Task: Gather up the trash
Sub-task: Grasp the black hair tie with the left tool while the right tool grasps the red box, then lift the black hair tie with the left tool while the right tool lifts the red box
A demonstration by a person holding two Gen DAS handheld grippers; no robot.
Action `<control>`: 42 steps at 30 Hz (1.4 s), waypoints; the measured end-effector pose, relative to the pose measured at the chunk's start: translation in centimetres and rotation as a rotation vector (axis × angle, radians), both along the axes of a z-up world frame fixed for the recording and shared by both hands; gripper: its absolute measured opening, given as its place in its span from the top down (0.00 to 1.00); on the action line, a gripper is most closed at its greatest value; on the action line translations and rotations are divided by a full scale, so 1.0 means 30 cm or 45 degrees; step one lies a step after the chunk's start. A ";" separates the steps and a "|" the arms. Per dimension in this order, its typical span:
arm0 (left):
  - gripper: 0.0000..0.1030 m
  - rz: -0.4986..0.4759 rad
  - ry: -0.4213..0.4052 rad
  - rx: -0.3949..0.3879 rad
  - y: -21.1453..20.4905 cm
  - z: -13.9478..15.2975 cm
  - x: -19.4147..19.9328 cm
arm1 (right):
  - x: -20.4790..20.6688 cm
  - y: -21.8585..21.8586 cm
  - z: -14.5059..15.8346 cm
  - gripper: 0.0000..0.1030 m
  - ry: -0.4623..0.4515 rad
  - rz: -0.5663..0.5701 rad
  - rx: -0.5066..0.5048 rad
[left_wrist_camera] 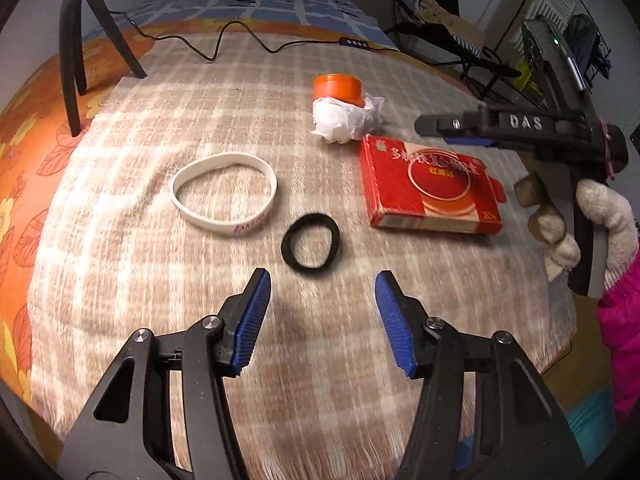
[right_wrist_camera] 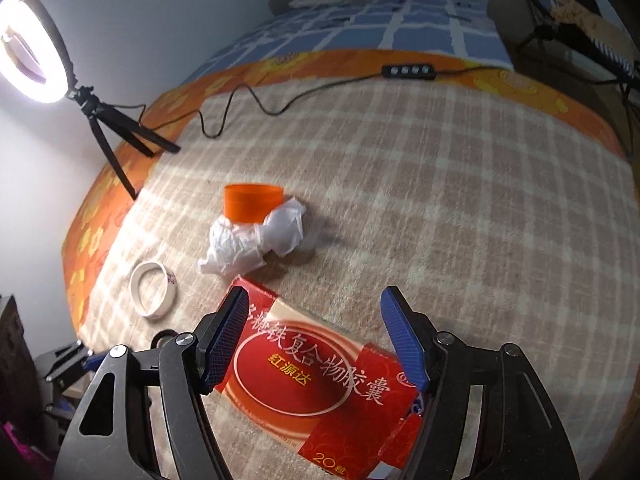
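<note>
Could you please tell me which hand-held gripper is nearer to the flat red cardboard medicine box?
Right. The right hand-held gripper hovers open over the flat red cardboard medicine box; the left hand-held gripper sits off to its side, near the black hair tie.

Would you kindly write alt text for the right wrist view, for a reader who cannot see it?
The open right gripper hovers over a red box lying flat on a checked blanket, its jaws spread either side of the box. Beyond lie crumpled white paper against an orange cup and a white wristband; a lit ring lamp stands far left.
</note>
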State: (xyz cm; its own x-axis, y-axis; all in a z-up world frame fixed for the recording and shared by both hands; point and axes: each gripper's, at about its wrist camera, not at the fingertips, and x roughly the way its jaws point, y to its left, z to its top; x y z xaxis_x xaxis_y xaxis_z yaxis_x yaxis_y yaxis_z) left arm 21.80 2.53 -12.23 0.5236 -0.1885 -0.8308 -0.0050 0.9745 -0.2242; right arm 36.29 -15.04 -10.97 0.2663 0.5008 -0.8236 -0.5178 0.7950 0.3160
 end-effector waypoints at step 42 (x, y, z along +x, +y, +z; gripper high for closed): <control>0.94 0.001 -0.002 0.009 0.047 -0.051 0.096 | -0.273 -0.017 0.112 0.73 -0.349 0.161 -0.331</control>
